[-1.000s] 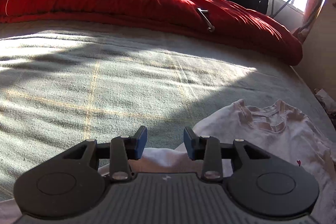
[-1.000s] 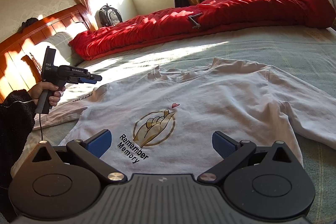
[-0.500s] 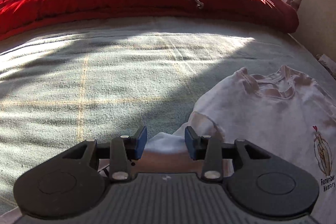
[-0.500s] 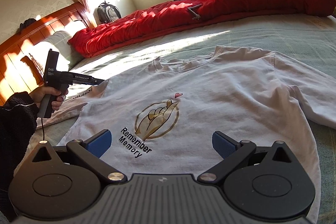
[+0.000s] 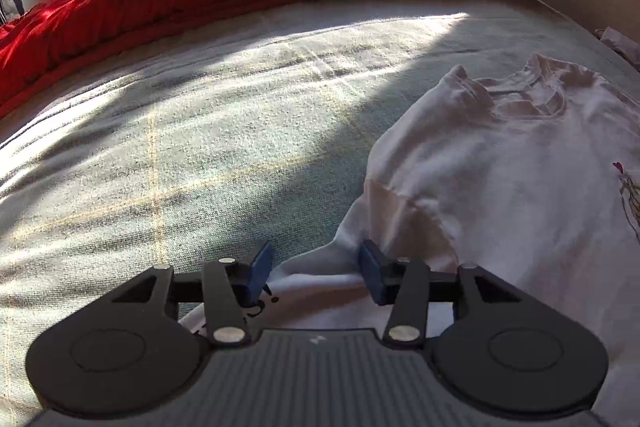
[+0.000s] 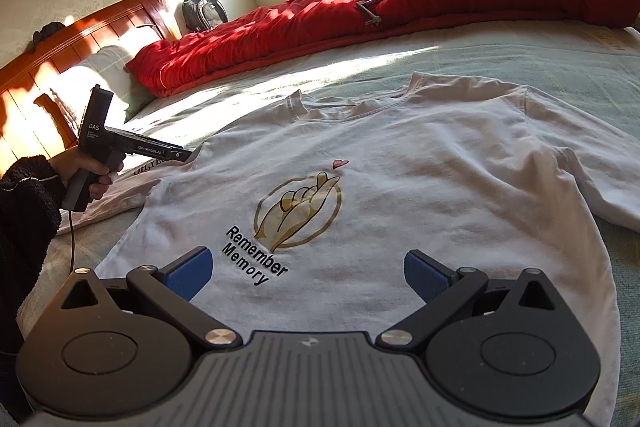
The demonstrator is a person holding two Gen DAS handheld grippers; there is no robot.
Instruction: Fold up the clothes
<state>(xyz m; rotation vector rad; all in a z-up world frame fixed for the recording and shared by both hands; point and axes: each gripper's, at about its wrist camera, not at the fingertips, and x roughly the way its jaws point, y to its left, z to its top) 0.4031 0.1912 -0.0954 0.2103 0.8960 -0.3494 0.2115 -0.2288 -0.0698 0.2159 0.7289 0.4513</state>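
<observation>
The T-shirt (image 6: 400,195) lies flat, print up, on the bed (image 5: 200,131). The left hand-held gripper (image 5: 316,273) is closing, sleeve (image 5: 320,291) cloth between its jaws. The right hand-held gripper (image 6: 307,273) is wide open above the hem, holding nothing.

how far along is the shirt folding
Barely begun. Done: the white t-shirt lies spread flat, print up, on the bed. In hand: the left tool is closing over the sleeve fabric between its fingers. The right tool hangs open above the hem. Left: every fold.
</observation>
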